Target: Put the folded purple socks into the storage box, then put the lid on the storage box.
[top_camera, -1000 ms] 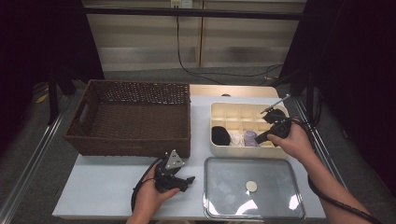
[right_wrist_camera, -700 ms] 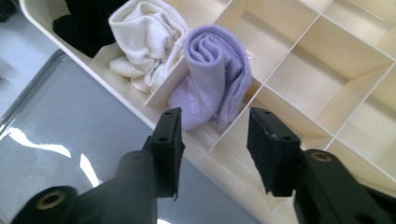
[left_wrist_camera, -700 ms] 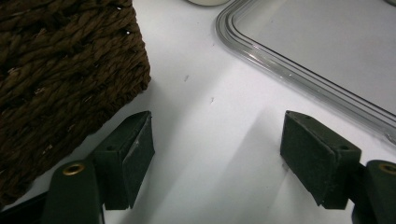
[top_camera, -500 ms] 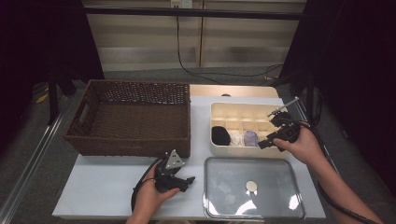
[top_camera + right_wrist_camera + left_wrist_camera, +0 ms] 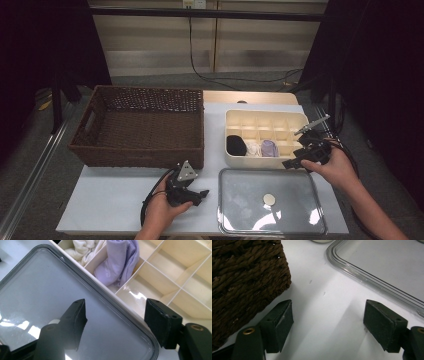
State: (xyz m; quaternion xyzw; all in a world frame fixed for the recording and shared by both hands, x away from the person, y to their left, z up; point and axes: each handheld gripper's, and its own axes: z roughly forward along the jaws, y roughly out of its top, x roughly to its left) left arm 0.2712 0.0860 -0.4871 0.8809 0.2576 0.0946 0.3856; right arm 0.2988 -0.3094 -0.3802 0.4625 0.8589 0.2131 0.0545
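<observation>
White table: lavender sock just ahead of open right gripper.

Brown wicker basket sits on table's left half, w/ cut-out handle on its left wall. Black cable runs along floor behind table. Wooden board pokes out at far edge, next to basket's back corner.

A pale panelled wall is seen behind the white rectangular table, flanked by dark curtains; grey floor lies around.
</observation>
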